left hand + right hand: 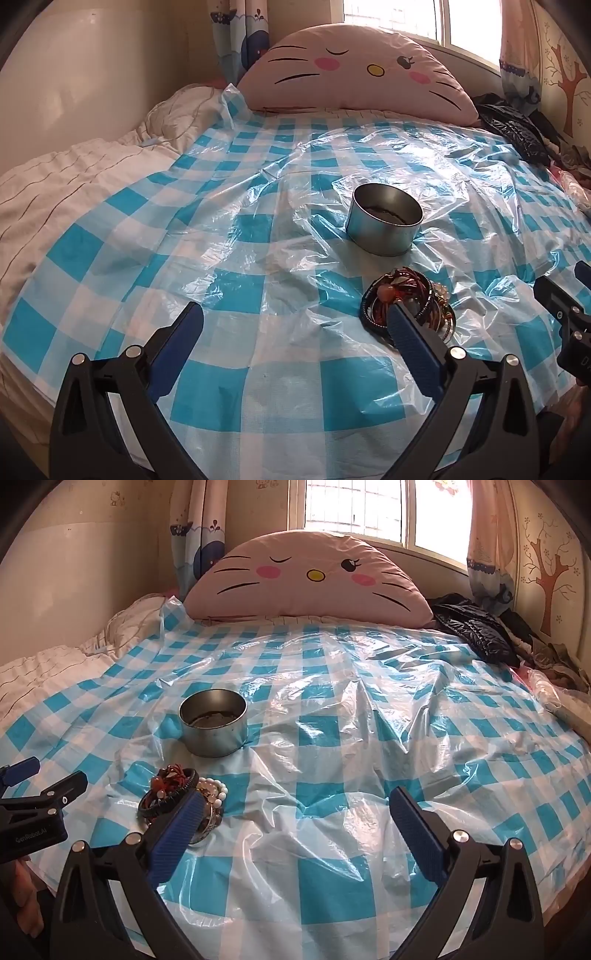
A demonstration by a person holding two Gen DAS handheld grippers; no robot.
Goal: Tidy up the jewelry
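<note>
A pile of bracelets and bead strings point(406, 299) lies on the blue-checked plastic sheet, also in the right wrist view point(177, 794). A round metal tin point(384, 221) stands just beyond it with some jewelry inside; it also shows in the right wrist view point(213, 720). My left gripper point(295, 317) is open and empty, its right finger in front of the pile. My right gripper point(295, 801) is open and empty, its left finger over the pile's near edge. Each gripper shows at the edge of the other's view: the right one point(569, 306), the left one point(44, 786).
The blue-checked plastic sheet point(369, 738) covers the bed. A pink cat-face pillow point(306, 579) lies at the head. A white quilt point(55, 192) is bunched at left. Dark clothes point(480, 631) are heaped at right, by the wall.
</note>
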